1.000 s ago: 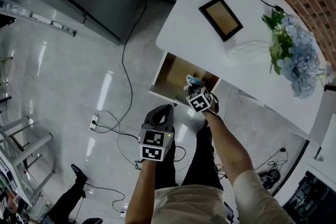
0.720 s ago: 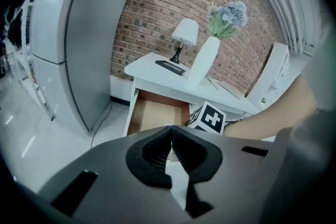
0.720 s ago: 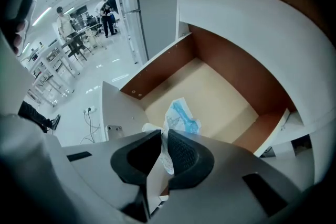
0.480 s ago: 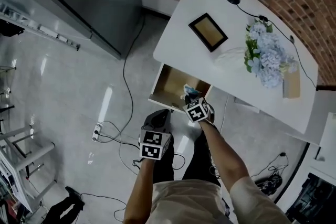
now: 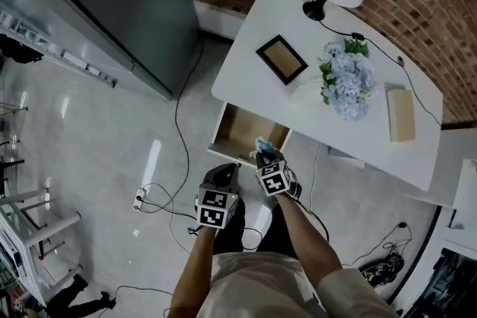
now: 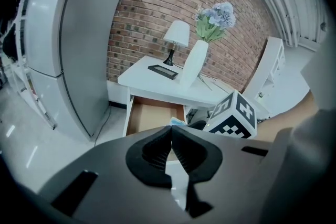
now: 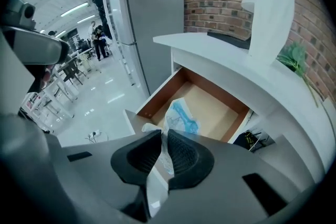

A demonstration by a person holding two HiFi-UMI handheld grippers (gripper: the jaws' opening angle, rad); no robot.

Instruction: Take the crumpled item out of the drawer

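Blue-and-white crumpled item (image 7: 177, 114) is pinched between the closed jaws of the right gripper (image 7: 160, 140), held over the front edge of the open wooden drawer (image 7: 215, 105). Seen from above, the drawer lies at eleven o'clock of that gripper, under the white table (image 5: 294, 112). The left gripper (image 6: 171, 132), at eight o'clock of the right, has its jaws pressed together on nothing.

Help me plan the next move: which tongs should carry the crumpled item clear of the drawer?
Right. The right tongs are shut on the crumpled item above the open drawer; the left tongs are shut and empty.
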